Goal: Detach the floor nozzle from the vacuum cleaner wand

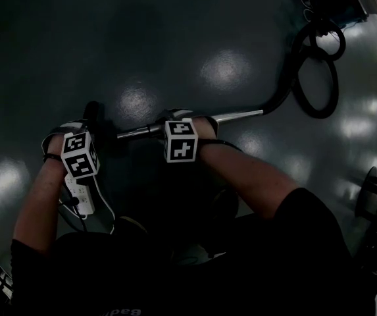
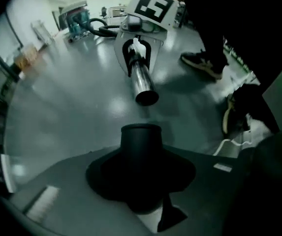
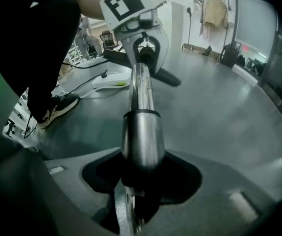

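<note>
With the left claw [image 2: 141,191] pinching the floor nozzle neck [image 2: 141,146] and the right claw [image 3: 141,181] clamped round the wand [image 3: 141,102], whose open end sits free just ahead of the left claw, the 2 are best drawn apart straight along the tube's line, without sideways twist.

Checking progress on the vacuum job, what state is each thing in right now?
floor nozzle: detached, apart from the wand.
wand: tip bare and open.
left tool: shut on the floor nozzle's neck.
right tool: shut on the wand.
hose: coiled in loops.
</note>
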Demonstrator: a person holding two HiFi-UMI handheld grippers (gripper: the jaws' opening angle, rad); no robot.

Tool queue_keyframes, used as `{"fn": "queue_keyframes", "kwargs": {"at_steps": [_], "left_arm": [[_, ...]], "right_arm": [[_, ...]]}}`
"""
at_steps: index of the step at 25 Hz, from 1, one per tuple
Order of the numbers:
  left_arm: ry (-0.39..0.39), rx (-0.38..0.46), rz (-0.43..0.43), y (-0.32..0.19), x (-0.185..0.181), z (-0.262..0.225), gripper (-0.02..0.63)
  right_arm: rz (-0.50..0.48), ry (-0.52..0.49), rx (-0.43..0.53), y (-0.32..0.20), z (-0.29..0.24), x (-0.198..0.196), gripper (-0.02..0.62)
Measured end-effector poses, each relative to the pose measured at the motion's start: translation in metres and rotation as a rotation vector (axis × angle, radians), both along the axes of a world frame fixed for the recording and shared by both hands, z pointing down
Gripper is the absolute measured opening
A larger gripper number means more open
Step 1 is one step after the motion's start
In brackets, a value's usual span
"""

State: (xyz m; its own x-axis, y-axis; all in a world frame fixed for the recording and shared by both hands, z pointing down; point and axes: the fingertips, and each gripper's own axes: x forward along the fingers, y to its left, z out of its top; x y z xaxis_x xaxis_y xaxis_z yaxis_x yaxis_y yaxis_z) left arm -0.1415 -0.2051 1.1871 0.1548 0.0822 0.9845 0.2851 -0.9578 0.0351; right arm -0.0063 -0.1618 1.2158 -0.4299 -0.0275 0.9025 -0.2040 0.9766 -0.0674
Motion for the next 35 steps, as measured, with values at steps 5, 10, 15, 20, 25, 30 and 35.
{"fn": "queue_keyframes", "kwargs": {"at_steps": [5, 10, 15, 20, 25, 30, 35], "left_arm": [[0.026, 0.199, 0.042, -0.024, 0.004, 0.036, 0.138], [-0.121, 0.274, 0.2, -0.017, -0.005, 0.073, 0.14], [-0.165, 0.262, 0.244, -0.01, -0.006, 0.09, 0.147], [-0.184, 0.22, 0.242, 0.002, -0.004, 0.1, 0.167], [-0.18, 0.146, 0.155, 0.006, -0.006, 0.097, 0.287], [-0.148, 0.087, 0.037, 0.017, -0.013, 0.056, 0.324], [0.11, 0.085, -0.313, 0.038, 0.006, -0.098, 0.324]], "right_arm": [[-0.014, 0.059, -0.016, 0.011, 0.023, 0.007, 0.198], [-0.06, 0.107, -0.049, 0.03, 0.046, 0.001, 0.199], [-0.07, 0.114, -0.065, 0.036, 0.059, 0.003, 0.201], [-0.078, 0.093, -0.057, 0.039, 0.062, 0.006, 0.202], [-0.102, 0.054, -0.105, 0.051, 0.058, 0.006, 0.257], [-0.042, 0.003, -0.108, 0.05, 0.016, 0.007, 0.311], [0.146, -0.072, -0.042, 0.058, -0.115, 0.033, 0.313]]}}
